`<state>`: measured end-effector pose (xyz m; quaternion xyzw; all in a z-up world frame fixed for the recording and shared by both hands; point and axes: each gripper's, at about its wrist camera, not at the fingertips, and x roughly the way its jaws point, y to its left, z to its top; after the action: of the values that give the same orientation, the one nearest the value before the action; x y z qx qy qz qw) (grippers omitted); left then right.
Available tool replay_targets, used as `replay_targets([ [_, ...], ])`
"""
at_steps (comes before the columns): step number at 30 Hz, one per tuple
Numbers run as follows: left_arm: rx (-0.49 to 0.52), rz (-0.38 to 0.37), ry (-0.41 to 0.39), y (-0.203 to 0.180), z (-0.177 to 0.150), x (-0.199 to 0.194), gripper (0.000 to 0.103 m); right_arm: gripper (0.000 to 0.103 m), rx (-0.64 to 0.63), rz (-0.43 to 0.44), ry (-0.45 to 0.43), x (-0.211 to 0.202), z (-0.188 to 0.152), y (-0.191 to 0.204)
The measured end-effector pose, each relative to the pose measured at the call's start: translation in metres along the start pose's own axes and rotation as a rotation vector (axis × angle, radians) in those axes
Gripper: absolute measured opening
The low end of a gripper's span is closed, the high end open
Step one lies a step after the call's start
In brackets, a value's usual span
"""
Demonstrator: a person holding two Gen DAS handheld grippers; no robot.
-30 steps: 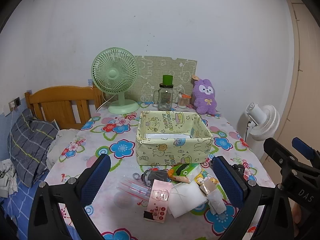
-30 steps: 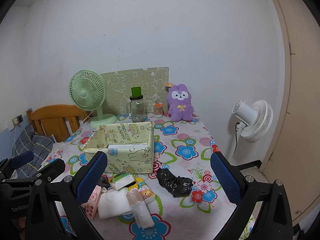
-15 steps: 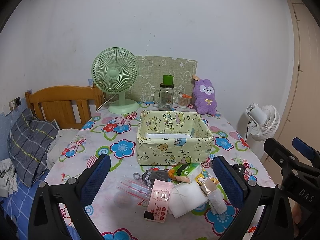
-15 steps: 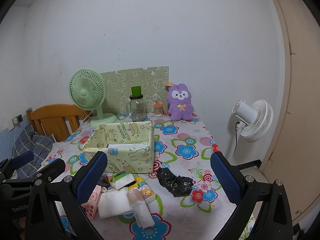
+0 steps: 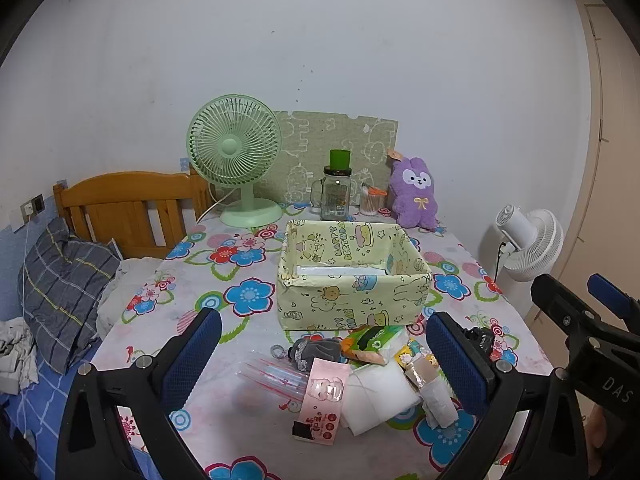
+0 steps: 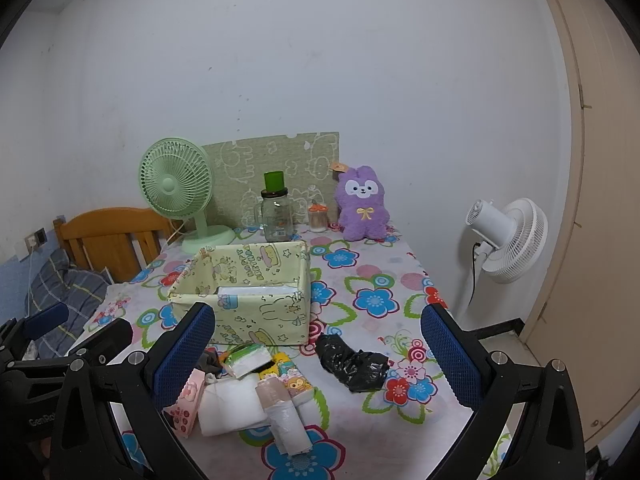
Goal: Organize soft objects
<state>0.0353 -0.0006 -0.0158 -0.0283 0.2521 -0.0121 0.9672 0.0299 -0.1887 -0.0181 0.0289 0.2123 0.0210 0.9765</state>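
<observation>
Both grippers, left (image 5: 320, 354) and right (image 6: 318, 346), hover wide and empty at lower frame over the pile of packets (image 5: 372, 380) (heaped before the box (image 5: 354, 276), presumably for sorting into it).

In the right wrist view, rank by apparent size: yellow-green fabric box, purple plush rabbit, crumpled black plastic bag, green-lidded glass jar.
1. Yellow-green fabric box, clearly largest.
2. Purple plush rabbit.
3. Crumpled black plastic bag, near the rabbit in spread; it lies closer, so unsure.
4. Green-lidded glass jar, smallest.

Soft clutter (image 6: 256, 392) before fabric box (image 6: 256, 300)
</observation>
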Motion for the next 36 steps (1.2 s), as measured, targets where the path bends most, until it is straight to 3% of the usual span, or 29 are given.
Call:
replay_targets([
  [18, 0.006, 0.001, 0.003, 0.000, -0.001, 0.001, 0.101, 0.103, 0.001, 0.001, 0.006, 0.001, -0.002, 0.001],
  [36, 0.039, -0.060, 0.090, -0.016, -0.030, 0.044, 0.095, 0.097, -0.013, 0.048, 0.063, 0.032, -0.017, 0.005],
])
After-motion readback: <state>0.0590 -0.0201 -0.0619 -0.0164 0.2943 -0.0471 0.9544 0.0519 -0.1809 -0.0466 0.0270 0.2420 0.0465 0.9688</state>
